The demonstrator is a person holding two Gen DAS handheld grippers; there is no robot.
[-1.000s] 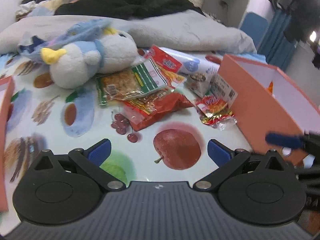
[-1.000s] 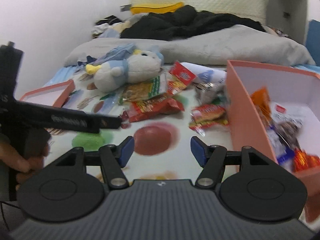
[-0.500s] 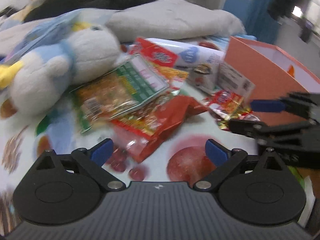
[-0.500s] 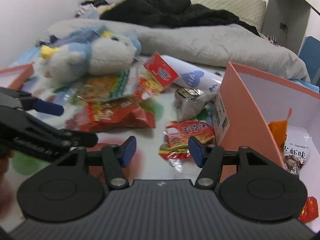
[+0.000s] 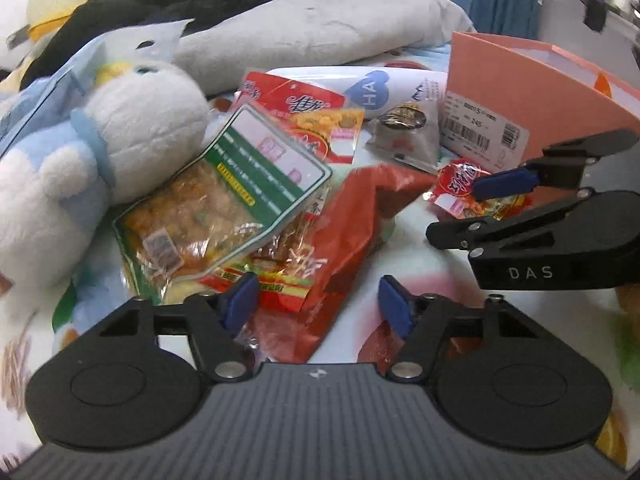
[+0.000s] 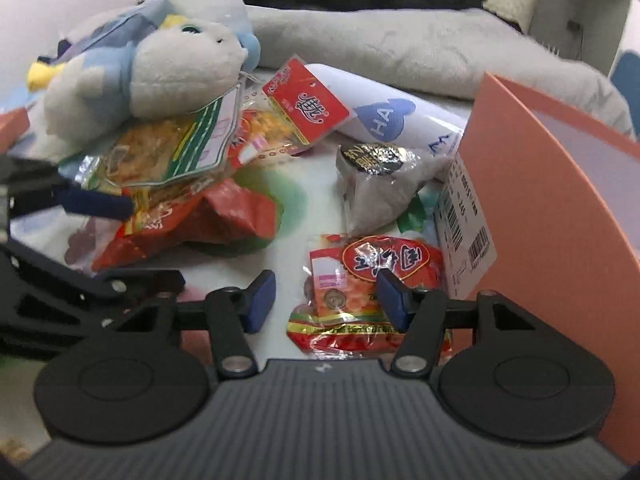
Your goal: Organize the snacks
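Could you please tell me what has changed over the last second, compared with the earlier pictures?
Both grippers advanced toward the snacks: the left gripper now straddles the red packet, the right gripper the small red-and-yellow packet. Neither has closed on anything. Snacks, plush toy and orange box stayed put.

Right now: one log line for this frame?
left gripper: open, over red bag | right gripper: open, over red packet | box: right
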